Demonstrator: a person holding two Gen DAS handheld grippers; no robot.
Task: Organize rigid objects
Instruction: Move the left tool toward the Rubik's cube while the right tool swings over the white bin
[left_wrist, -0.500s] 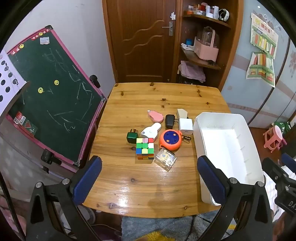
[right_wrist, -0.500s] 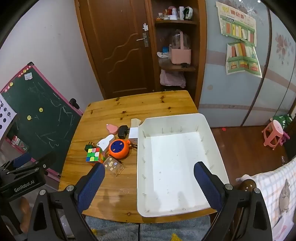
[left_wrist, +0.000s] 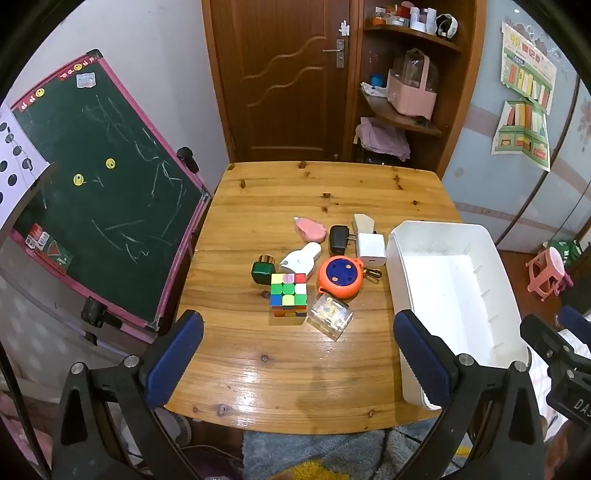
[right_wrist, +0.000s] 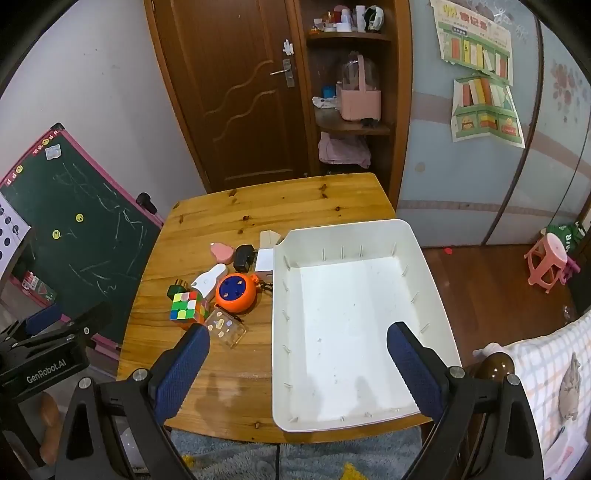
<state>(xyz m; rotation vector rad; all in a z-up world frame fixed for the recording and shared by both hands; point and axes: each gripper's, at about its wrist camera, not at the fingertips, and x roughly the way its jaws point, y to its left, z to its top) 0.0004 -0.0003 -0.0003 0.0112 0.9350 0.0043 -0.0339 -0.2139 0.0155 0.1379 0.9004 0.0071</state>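
On the wooden table (left_wrist: 295, 369) lies a cluster of small objects: a colour cube (left_wrist: 289, 294), an orange round reel (left_wrist: 340, 277), a clear plastic box (left_wrist: 330, 317), a dark green bottle (left_wrist: 263, 270), a white device (left_wrist: 300, 258), a pink piece (left_wrist: 310, 229), a black plug (left_wrist: 338, 239) and a white charger (left_wrist: 370, 246). An empty white bin (right_wrist: 354, 317) stands to their right. My left gripper (left_wrist: 295, 354) hovers open above the table's near edge. Open too, my right gripper (right_wrist: 297, 363) hangs over the bin's near part, nothing between its fingers.
A green chalkboard (left_wrist: 92, 184) leans at the table's left side. Behind the table are a brown door (left_wrist: 284, 81) and shelves (left_wrist: 402, 110) with a pink basket. A pink stool (right_wrist: 548, 262) stands on the floor to the right, and a rug (right_wrist: 295, 458) lies below the near edge.
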